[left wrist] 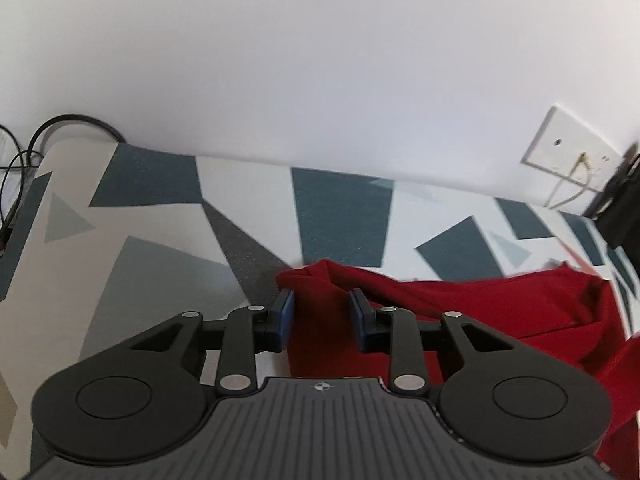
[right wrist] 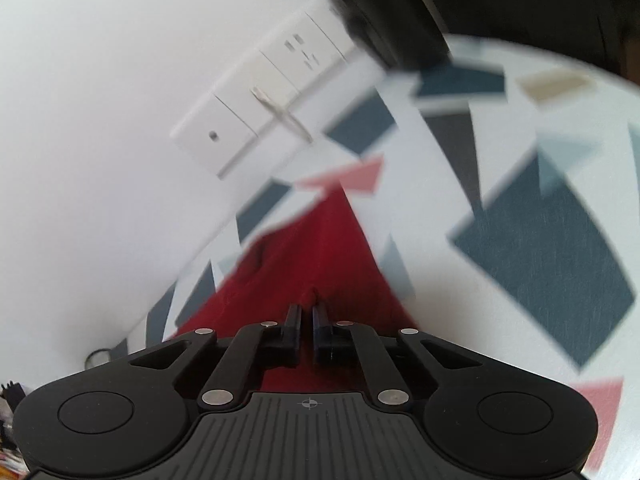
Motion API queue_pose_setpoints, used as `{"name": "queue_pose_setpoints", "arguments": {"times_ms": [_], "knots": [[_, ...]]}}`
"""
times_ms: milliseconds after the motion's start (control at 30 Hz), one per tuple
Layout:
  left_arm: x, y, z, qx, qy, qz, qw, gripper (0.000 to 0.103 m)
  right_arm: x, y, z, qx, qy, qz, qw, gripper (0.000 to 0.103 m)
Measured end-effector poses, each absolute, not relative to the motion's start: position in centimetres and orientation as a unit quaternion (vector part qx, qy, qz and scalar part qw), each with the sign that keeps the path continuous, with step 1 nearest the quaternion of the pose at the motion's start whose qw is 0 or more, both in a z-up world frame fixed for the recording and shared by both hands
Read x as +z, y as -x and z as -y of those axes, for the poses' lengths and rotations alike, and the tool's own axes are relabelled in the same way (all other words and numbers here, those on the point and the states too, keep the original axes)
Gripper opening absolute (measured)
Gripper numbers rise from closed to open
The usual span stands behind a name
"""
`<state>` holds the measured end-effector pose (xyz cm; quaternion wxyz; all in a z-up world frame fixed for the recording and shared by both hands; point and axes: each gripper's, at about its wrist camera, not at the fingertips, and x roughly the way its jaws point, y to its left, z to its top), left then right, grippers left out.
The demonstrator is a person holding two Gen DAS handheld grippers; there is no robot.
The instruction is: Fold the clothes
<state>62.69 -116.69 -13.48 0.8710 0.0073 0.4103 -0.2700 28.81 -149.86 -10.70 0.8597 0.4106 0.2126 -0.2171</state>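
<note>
Right hand-held gripper (right wrist: 306, 314) clamped on red garment (right wrist: 304, 256); left hand-held gripper (left wrist: 322, 300) apart, straddling garment stretched rightward.

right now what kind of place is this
Likely a room in a home: a table with a patterned cloth pushed against a white wall, wall sockets behind it, and a red garment lying on top.

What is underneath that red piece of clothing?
The red garment lies on a surface covered in blue, grey and white geometric shapes, which shows all around it. Whatever sits directly beneath the cloth is hidden.
</note>
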Motion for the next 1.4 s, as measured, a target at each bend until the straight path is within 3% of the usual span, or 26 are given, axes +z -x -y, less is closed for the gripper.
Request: {"name": "queue_pose_setpoints", "arguments": {"times_ms": [133,167,200,367,500,533,567,600,667,700,867,967,1000,1067,1100,1133,1167,1200,1233,1300,1400], "knots": [[-14.0,-62.5,116.4,-0.247,0.0,-0.405,0.88,0.03,-8.6,-29.4,149.8,-0.227,-0.341,-0.183,0.894,0.006],[-14.1,-62.5,116.3,-0.247,0.003,-0.406,0.88,0.031,-8.1,-29.6,149.8,-0.23,-0.323,-0.176,0.901,0.011],[-14.1,-62.5,116.2,-0.247,0.006,-0.407,0.88,0.032,-8.7,-29.9,150.4,-0.234,-0.326,-0.198,0.894,0.016],[-14.4,-62.7,115.8,-0.248,0.021,-0.41,0.877,0.033,-13.3,-30.4,152.4,-0.259,-0.376,-0.278,0.845,0.024],[-14.4,-62.6,115.6,-0.251,0.033,-0.409,0.877,0.033,-13.4,-30.3,152.9,-0.261,-0.406,-0.249,0.84,0.044],[-14.3,-62.4,115.5,-0.255,0.037,-0.406,0.877,0.032,-13.4,-30.7,152.9,-0.258,-0.403,-0.252,0.841,0.044],[-14.2,-62.2,115.5,-0.258,0.04,-0.402,0.878,0.019,-13.8,-31.2,153.0,-0.254,-0.396,-0.263,0.842,0.044],[-14.1,-62.1,115.4,-0.261,0.043,-0.398,0.878,0.011,-14.0,-31.7,153.0,-0.256,-0.388,-0.28,0.84,0.035],[-13.9,-61.7,115.4,-0.268,0.05,-0.391,0.879,0.01,-14.3,-32.8,152.9,-0.26,-0.374,-0.316,0.832,0.007],[-13.8,-61.6,115.1,-0.267,0.055,-0.386,0.882,0.01,-14.0,-33.0,152.7,-0.263,-0.367,-0.316,0.834,0.004],[-13.2,-61.1,114.2,-0.256,0.064,-0.372,0.89,0.009,-10.5,-34.6,151.0,-0.258,-0.278,-0.256,0.889,0.004],[-13.3,-61.1,114.1,-0.249,0.055,-0.379,0.89,0.01,-11.8,-36.9,152.2,-0.262,-0.281,-0.277,0.881,0.004],[-13.3,-61.1,114.1,-0.246,0.052,-0.381,0.89,0.012,-12.5,-37.6,152.6,-0.265,-0.28,-0.291,0.876,0.004],[-13.4,-61.1,114.1,-0.241,0.045,-0.386,0.889,0.027,-14.0,-38.7,153.2,-0.27,-0.28,-0.314,0.866,0.005],[-13.4,-61.1,114.0,-0.239,0.042,-0.388,0.889,0.048,-14.4,-38.9,153.3,-0.273,-0.28,-0.322,0.862,0.009],[-13.4,-61.1,114.0,-0.236,0.039,-0.39,0.889,0.061,-14.8,-39.0,153.5,-0.277,-0.28,-0.33,0.858,0.015],[-13.5,-61.1,114.0,-0.234,0.036,-0.392,0.889,0.079,-14.8,-38.7,153.4,-0.285,-0.279,-0.329,0.856,0.036],[-13.5,-61.1,113.9,-0.231,0.033,-0.395,0.889,0.082,-14.6,-38.2,153.4,-0.298,-0.279,-0.323,0.854,0.066],[-13.1,-60.6,113.7,-0.242,0.027,-0.39,0.888,0.084,-14.2,-37.2,153.4,-0.311,-0.281,-0.302,0.856,0.075],[-12.9,-59.4,112.9,-0.27,0.02,-0.405,0.874,0.091,-13.2,-34.9,153.3,-0.325,-0.291,-0.259,0.861,0.078],[-13.0,-57.3,111.7,-0.31,0.012,-0.433,0.846,0.094,-12.6,-31.3,153.1,-0.328,-0.316,-0.257,0.852,0.078]]}}
